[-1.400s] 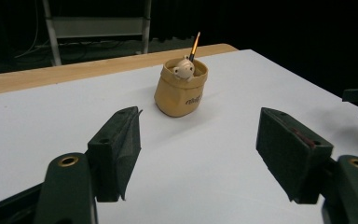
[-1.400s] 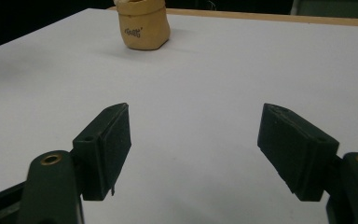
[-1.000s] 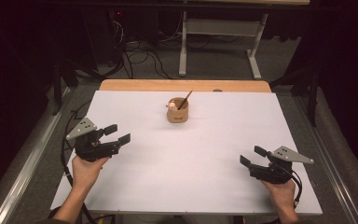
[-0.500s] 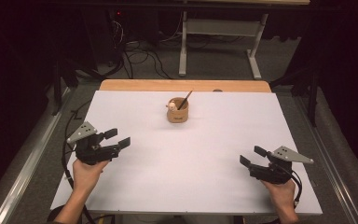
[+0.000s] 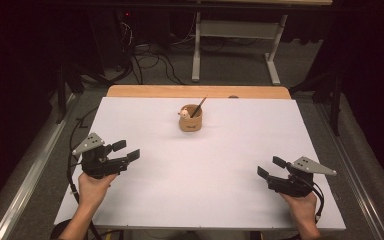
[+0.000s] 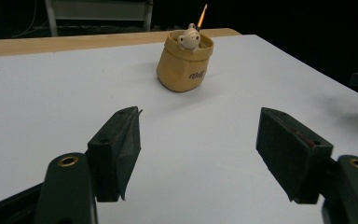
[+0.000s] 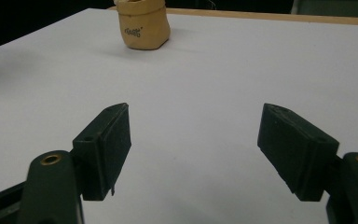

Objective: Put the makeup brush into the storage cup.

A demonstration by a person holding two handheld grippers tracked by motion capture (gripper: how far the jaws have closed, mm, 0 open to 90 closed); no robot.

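Left gripper (image 5: 126, 150) at eight o'clock and right gripper (image 5: 271, 167) at four o'clock rest near the table's (image 5: 205, 175) front edge, jaws wide apart, holding nothing. Farther off, at twelve o'clock, stands a tan pot (image 5: 190, 119) holding a stick (image 5: 198, 107).

This looks like a lab or recording room; the white rectangular table top (image 5: 205, 200) stands among dark walls; tangled black cables (image 5: 150, 57) lie on the grey carpeted floor (image 5: 230, 70).
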